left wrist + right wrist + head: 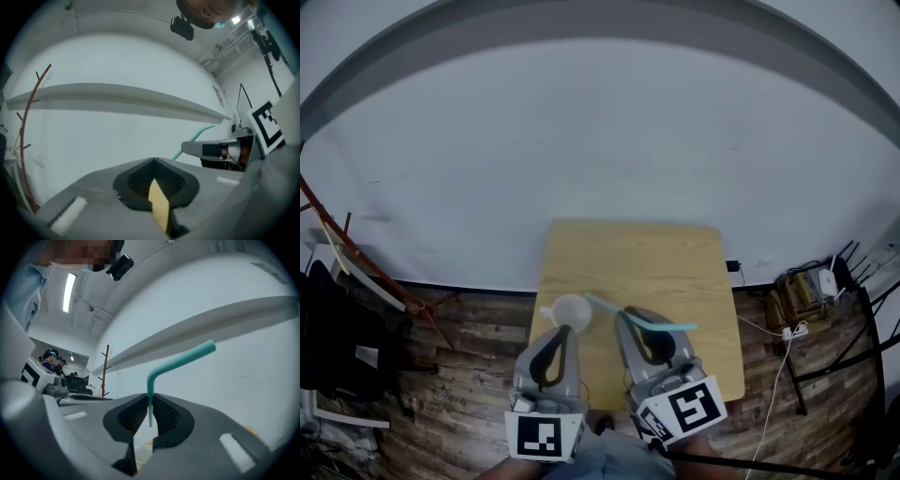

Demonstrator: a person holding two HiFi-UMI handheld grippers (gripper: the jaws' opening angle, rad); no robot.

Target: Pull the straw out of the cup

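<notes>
A teal bent straw [174,363] is clamped between the pads of my right gripper [149,398]. Its short end hangs down between the jaws and its long end angles up to the right. In the head view the straw [661,324] lies across the right gripper [630,317], clear of the translucent cup [570,309]. The cup stands on the wooden table [675,272], and it shows pale below the right jaws [141,453]. My left gripper [564,330] hovers next to the cup, its jaws shut with nothing between them [153,160]. From the left gripper view I see the straw [197,137] and the right gripper [220,150].
The small table stands against a white wall [609,141]. A wooden coat rack [356,253] is at the left, and cables and a power strip [795,330] lie on the plank floor at the right. Some people stand far off in the right gripper view [51,361].
</notes>
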